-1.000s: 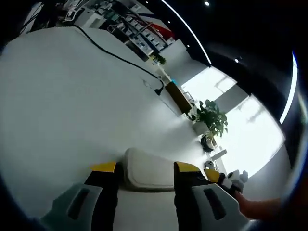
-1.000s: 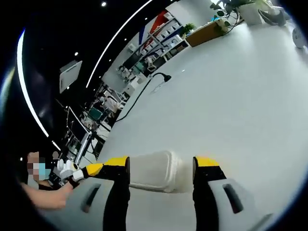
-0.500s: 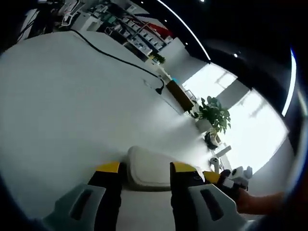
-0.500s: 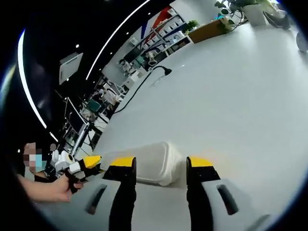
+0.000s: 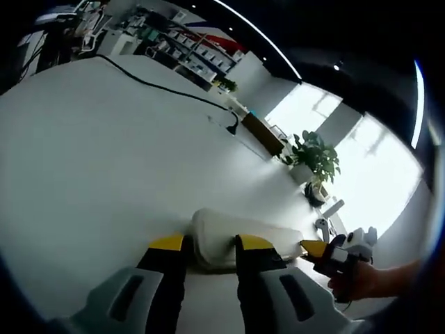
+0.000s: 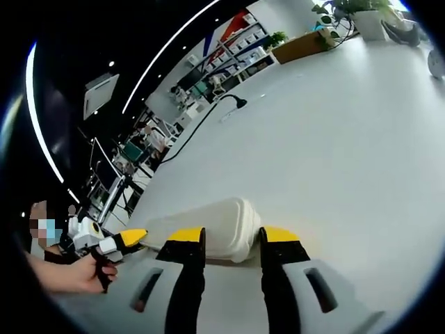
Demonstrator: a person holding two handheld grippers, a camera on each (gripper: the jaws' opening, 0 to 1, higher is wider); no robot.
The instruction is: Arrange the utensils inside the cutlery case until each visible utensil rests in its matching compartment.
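Both pairs of jaws have narrowed since a second ago. One white case (image 5: 236,240) lies low centre on the tabletop (image 5: 97,160); the left gripper (image 5: 210,243) and right gripper (image 6: 228,235) each pinch one end.

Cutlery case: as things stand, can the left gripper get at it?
Probably yes. The left gripper already has its jaws on either side of the near end of the closed cutlery case on the white table, with nothing between them.
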